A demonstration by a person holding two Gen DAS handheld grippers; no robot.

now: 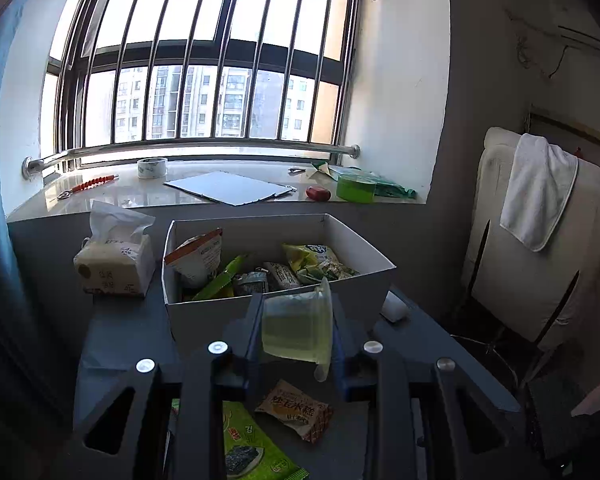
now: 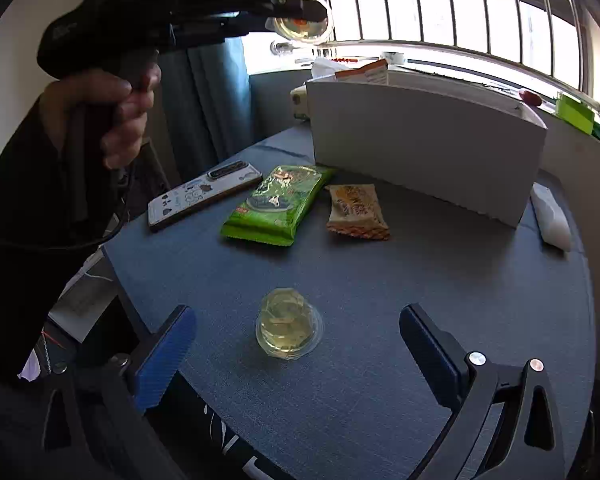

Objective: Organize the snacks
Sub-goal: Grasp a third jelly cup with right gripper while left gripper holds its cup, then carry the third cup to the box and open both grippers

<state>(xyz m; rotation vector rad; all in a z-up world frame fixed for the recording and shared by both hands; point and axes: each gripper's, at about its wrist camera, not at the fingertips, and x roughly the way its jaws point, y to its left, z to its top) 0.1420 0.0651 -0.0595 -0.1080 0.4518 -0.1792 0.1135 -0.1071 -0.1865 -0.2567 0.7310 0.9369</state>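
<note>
the left tool [image 1: 296, 330] is closed on a jelly cup [image 1: 296, 326], held in the air on its side with its rim toward the right finger; the white box [image 1: 276, 316] lies straight ahead of it and a little below, its open top already holding several packets, so the coming move looks like a short carry forward over the near wall and a release; the left arm is clearly the nearer one to the box; on the worktop [image 2: 380, 320] under that tool lie a green packet [image 2: 276, 204] and, just beside it to the right, a tan packet [image 2: 356, 212], both with long axes running toward the box; the right tool [image 2: 298, 354] stands wide open and empty, its fingers either side of a second jelly cup [image 2: 288, 326] sitting apart from them, probably lid-down, though the clear plastic makes that hard to read; a phone [image 2: 204, 196] lies left of the green packet; beyond the box are a tissue pack [image 1: 114, 264], a stone sill and a barred window.
</note>
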